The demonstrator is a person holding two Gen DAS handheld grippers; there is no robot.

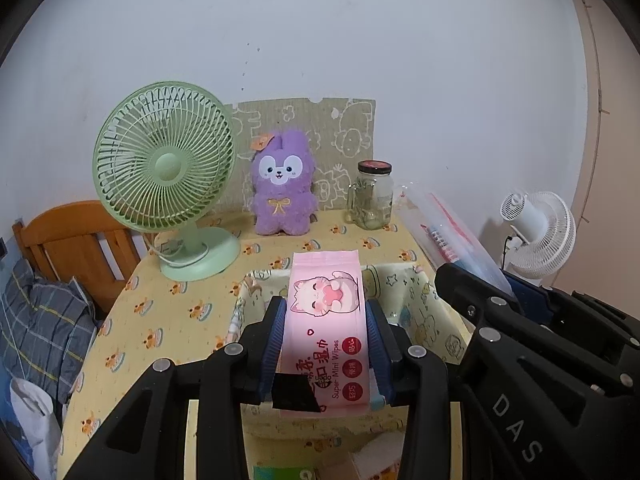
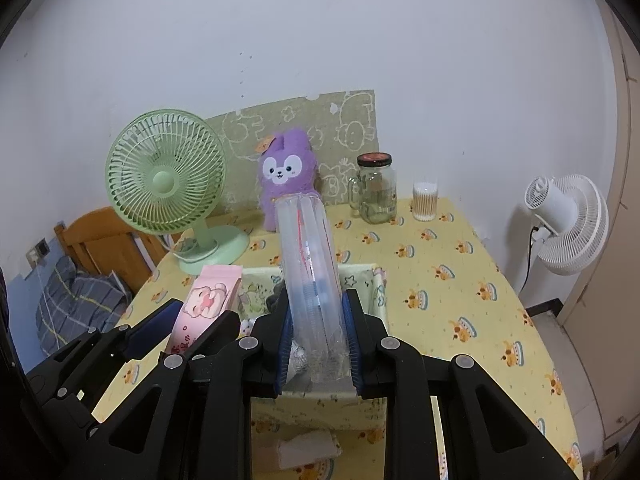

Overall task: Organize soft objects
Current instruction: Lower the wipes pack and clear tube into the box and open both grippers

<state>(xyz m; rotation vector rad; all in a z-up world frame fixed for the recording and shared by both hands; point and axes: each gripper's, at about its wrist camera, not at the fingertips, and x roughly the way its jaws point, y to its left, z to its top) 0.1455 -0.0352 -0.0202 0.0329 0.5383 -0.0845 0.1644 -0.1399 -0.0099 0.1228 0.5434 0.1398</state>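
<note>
My left gripper [image 1: 326, 312] is shut on a pink pack of wet wipes [image 1: 326, 320] with a cat picture, held above a fabric basket [image 1: 424, 320] with a cartoon lining. My right gripper [image 2: 316, 312] is shut on a long clear plastic pack [image 2: 310, 256] that sticks up and forward over the same basket [image 2: 378, 292]. In the right wrist view the left gripper [image 2: 188, 316] and its wipes pack [image 2: 204, 300] show at the left. In the left wrist view the clear pack [image 1: 444, 228] shows at the right. A purple plush bunny [image 1: 284, 188] sits upright at the back of the table.
A green desk fan [image 1: 168, 172] stands at the back left and a glass jar [image 1: 372, 196] at the back right, with a cup of cotton swabs [image 2: 425, 200] beside it. A white fan [image 2: 568, 220] stands off the table's right. A wooden headboard [image 1: 76, 240] and bedding lie left.
</note>
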